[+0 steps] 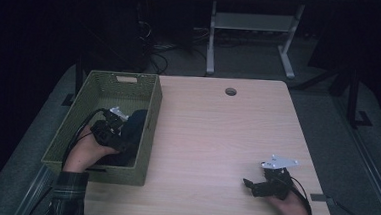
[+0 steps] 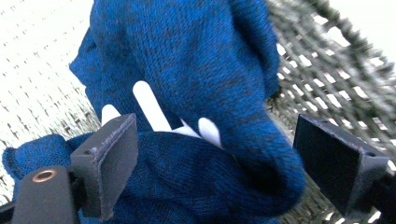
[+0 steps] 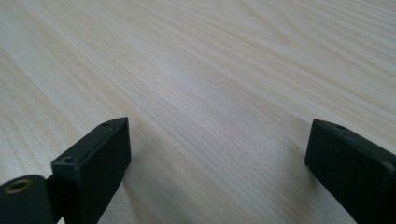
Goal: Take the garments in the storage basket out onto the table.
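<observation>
Olive-green woven plastic basket with a cut-out handle (image 1: 154, 105) standing at the left edge of the pale wood-grain surface (image 1: 217, 134), reaching from near the far-left corner down towards the near-left corner. Inside it, one dark blue knitted garment with white stripe-like markings (image 1: 136, 124), bunched against the basket's right wall. Left tool (image 1: 111, 128) lowered into the basket, jaws spread wide on either side of the blue knit, as seen in the left gripper view (image 2: 201, 93); whether the pads touch the fabric cannot be told, but no clamping visible. Woven mesh of the basket's floor and wall (image 2: 336, 79) all around the garment. White marks on the knit (image 2: 154, 109) too partial to read as letters or a brand. Right tool (image 1: 259, 184) resting low near the near-right corner of the surface, well apart from the basket, jaws wide apart over bare wood (image 3: 210, 93) with nothing between them.
</observation>
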Action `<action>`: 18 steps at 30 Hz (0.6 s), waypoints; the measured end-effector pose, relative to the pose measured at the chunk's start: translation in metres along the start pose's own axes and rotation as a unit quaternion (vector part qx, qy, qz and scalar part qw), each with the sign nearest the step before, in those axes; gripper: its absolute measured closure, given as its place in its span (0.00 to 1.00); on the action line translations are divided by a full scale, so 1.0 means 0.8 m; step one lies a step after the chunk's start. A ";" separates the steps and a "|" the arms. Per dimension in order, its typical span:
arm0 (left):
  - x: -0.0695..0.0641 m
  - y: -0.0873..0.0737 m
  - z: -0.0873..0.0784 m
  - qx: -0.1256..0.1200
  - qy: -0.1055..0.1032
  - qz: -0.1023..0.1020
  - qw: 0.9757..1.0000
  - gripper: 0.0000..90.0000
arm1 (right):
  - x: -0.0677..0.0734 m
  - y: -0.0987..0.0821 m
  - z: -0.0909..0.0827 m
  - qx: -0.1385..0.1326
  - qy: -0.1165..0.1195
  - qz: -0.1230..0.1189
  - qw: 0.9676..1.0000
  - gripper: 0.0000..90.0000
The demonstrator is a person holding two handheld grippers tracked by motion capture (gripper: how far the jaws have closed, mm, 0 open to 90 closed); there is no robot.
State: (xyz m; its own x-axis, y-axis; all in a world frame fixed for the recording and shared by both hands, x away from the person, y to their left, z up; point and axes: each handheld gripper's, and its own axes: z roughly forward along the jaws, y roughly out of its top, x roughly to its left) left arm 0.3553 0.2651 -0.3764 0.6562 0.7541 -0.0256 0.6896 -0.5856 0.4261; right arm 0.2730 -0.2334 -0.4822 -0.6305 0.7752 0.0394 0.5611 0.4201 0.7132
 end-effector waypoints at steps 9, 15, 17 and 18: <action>0.003 0.000 0.011 0.024 -0.001 0.005 1.000 0.20 | 0.000 0.000 0.000 0.000 0.000 0.000 1.000 0.07; 0.002 0.000 0.014 0.028 -0.003 0.013 1.000 0.22 | 0.000 0.000 0.000 0.000 0.000 0.000 1.000 0.07; 0.002 0.000 0.015 0.030 -0.003 0.016 0.999 0.22 | 0.000 0.000 0.000 0.000 0.000 -0.001 1.000 0.07; 0.002 0.000 0.017 0.033 0.000 0.019 0.999 0.22 | 0.000 0.000 0.000 0.000 0.000 -0.001 1.000 0.07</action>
State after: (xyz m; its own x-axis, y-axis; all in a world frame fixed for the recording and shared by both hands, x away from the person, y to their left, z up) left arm 0.3607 0.2624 -0.3884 0.6828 0.7305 -0.0110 0.6827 -0.6326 0.3657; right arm 0.2730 -0.2335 -0.4822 -0.6310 0.7748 0.0384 0.5604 0.4211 0.7132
